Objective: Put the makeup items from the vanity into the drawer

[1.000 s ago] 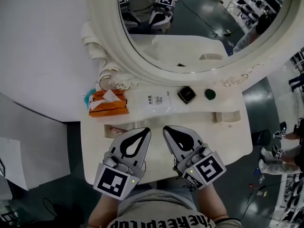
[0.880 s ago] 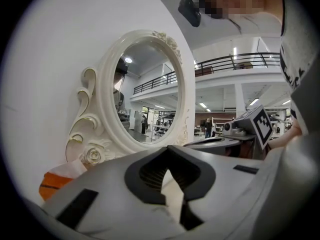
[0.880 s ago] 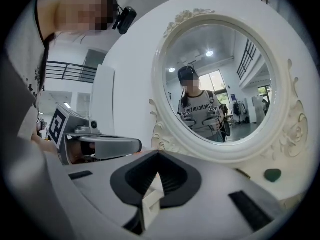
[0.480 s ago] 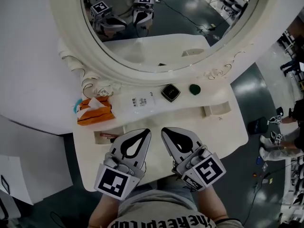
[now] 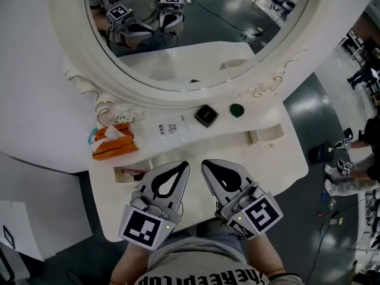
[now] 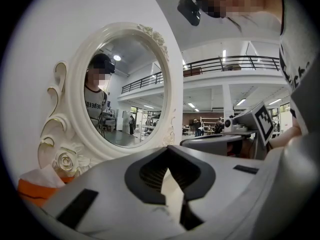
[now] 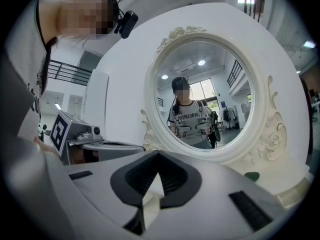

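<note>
On the white vanity top point(image 5: 279, 171), just below the mirror, lie a black square compact point(image 5: 206, 115), a small round green item point(image 5: 237, 109) and a clear labelled packet point(image 5: 168, 129). A thin reddish item point(image 5: 132, 172) rests in a shallow recess at the left. My left gripper point(image 5: 182, 164) and right gripper point(image 5: 205, 164) hover side by side over the near edge, both shut and holding nothing. From the right gripper view the green item point(image 7: 251, 176) shows low on the right. No drawer shows in any view.
An orange tissue pack point(image 5: 111, 142) sits at the back left, also seen as the orange pack point(image 6: 30, 189). The oval mirror point(image 5: 196, 34) with its ornate white frame rises behind the items. Another shallow recess point(image 5: 265, 136) lies at the right. Dark floor borders the table on the right.
The vanity and its items have slid left and up in the head view as the camera moved. Both grippers hold the same pose, shut.
</note>
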`<state>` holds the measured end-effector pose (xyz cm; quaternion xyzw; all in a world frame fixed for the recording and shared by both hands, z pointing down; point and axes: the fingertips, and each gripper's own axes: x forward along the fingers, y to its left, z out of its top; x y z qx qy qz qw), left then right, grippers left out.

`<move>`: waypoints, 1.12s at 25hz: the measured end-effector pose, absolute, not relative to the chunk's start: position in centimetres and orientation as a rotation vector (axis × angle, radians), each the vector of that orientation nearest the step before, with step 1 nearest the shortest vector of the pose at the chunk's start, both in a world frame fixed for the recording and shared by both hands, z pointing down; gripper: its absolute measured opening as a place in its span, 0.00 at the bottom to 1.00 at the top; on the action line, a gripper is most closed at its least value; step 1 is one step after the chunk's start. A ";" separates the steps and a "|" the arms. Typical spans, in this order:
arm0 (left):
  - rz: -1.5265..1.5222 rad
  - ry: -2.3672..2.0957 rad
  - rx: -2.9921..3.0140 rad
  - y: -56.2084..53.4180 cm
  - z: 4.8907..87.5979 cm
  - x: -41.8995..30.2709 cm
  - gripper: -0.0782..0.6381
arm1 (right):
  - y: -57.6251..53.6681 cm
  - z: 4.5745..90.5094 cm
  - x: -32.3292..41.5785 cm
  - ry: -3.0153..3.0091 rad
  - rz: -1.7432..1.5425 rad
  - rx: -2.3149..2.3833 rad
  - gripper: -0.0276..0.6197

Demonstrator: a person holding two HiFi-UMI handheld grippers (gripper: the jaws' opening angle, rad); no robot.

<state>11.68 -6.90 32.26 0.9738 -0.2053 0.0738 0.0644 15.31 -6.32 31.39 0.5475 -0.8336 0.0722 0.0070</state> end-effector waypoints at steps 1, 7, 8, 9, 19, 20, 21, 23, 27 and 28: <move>0.223 -0.620 2.940 -6.8 32.3 11.7 0.13 | -6.3 31.4 15.3 -2.607 0.225 1.714 0.06; 0.228 -0.636 2.937 -6.7 32.4 11.5 0.13 | -6.1 31.4 15.0 -2.616 0.211 1.696 0.06; 0.228 -0.639 2.936 -6.7 32.3 11.4 0.13 | -6.1 31.4 14.9 -2.619 0.210 1.692 0.06; 0.228 -0.642 2.935 -6.7 32.3 11.4 0.13 | -6.1 31.3 14.9 -2.623 0.210 1.688 0.06; 0.223 -0.664 2.933 -6.5 32.1 11.3 0.13 | -6.1 31.1 14.6 -2.632 0.198 1.665 0.06; 0.222 -0.666 2.932 -6.6 32.1 11.3 0.13 | -6.1 31.1 14.6 -2.633 0.197 1.663 0.06; 0.221 -0.668 2.930 -6.6 32.1 11.2 0.13 | -6.2 31.1 14.6 -2.634 0.195 1.661 0.06; 0.219 -0.671 2.929 -6.6 32.1 11.2 0.13 | -6.2 31.1 14.6 -2.635 0.194 1.659 0.06; 0.218 -0.673 2.929 -6.6 32.0 11.3 0.13 | -6.2 31.0 14.7 -2.635 0.192 1.657 0.06; 0.218 -0.673 2.930 -6.6 32.0 11.3 0.13 | -6.2 30.9 14.7 -2.635 0.192 1.657 0.06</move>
